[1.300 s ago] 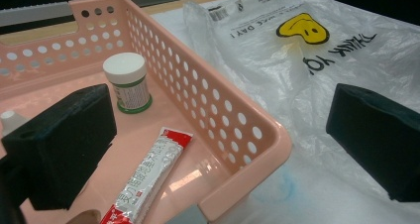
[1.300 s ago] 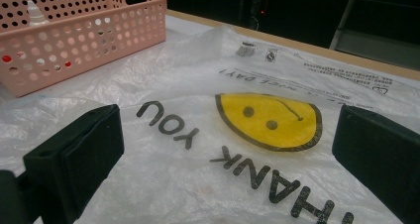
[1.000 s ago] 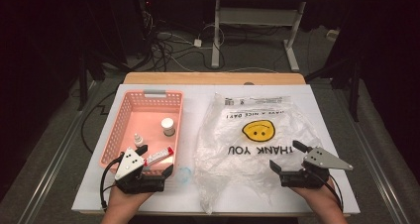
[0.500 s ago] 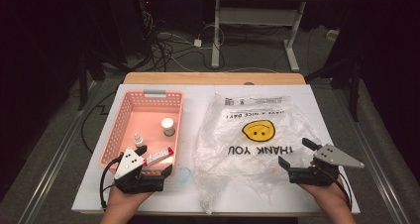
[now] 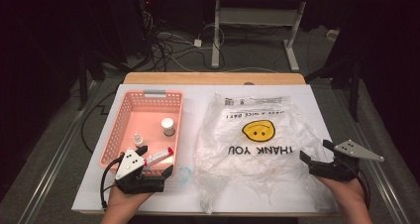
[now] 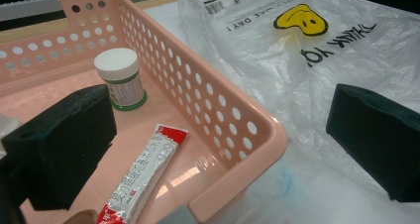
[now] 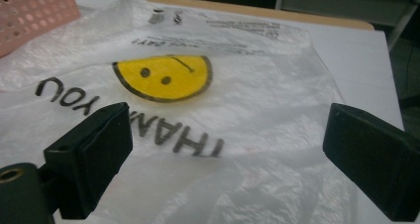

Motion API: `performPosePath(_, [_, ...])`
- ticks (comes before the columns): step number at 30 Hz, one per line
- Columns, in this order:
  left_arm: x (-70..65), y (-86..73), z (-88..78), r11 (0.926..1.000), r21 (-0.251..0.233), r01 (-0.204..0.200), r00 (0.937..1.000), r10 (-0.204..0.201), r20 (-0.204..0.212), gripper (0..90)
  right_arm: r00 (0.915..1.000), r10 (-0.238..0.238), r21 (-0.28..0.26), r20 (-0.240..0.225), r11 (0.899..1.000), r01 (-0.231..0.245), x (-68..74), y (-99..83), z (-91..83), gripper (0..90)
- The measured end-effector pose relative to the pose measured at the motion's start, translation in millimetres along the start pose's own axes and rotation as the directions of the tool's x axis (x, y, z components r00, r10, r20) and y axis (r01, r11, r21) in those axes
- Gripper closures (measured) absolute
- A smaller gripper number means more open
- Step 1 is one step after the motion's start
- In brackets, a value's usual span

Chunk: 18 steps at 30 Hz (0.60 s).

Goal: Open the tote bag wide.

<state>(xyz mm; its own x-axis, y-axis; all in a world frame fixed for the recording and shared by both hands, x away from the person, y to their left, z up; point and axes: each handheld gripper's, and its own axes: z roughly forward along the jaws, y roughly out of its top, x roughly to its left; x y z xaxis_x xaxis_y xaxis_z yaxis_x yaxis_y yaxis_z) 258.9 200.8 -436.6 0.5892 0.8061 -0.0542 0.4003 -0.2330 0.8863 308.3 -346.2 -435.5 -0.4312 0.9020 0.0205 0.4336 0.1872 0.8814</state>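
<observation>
My white table (image 5: 208, 92) sits in a dark room with cables on the floor behind it. I take the clear smiley-face bag (image 5: 257, 149) as my landmark; it lies flat on the table. Left of it, just beside, stands the pink basket (image 5: 130, 115), holding a white-capped bottle (image 6: 120, 78), a red-ended sachet (image 6: 143, 177) and a small dropper bottle (image 5: 138, 140). Over the last second my right gripper (image 5: 317, 158) has slid outward to the bag's right edge, jaws wide, gripping nothing. My left gripper (image 5: 154, 170) has stayed at the basket's near corner, jaws wide too. I judge I'm lining up to open the bag.
</observation>
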Motion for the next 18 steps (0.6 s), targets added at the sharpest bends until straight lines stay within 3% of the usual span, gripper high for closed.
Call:
performPosePath(7, [0.4,-0.1,0.1,1.0000,0.000,0.004,1.0000,-0.004,0.003,0.0,0.9971,0.064,0.070,0.041,0.995,-0.066,-18.3,-10.6,3.6,13.8])
performPosePath(11, [-0.8,-0.3,-0.1,1.0000,0.000,0.001,1.0000,-0.001,0.006,0.0,0.9935,0.092,0.124,0.066,0.987,-0.100,-29.5,-18.5,8.8,15.8])
performPosePath(15, [-0.7,-0.3,0.8,1.0000,0.005,-0.001,1.0000,0.001,0.005,0.0,0.9939,0.080,0.164,0.075,0.982,-0.092,-34.1,-21.9,14.3,15.8])
performPosePath(18, [-1.4,-0.2,1.8,1.0000,0.007,-0.003,1.0000,0.003,0.008,0.0,0.9884,0.119,0.190,0.094,0.972,-0.135,-41.6,-24.9,18.1,17.1])
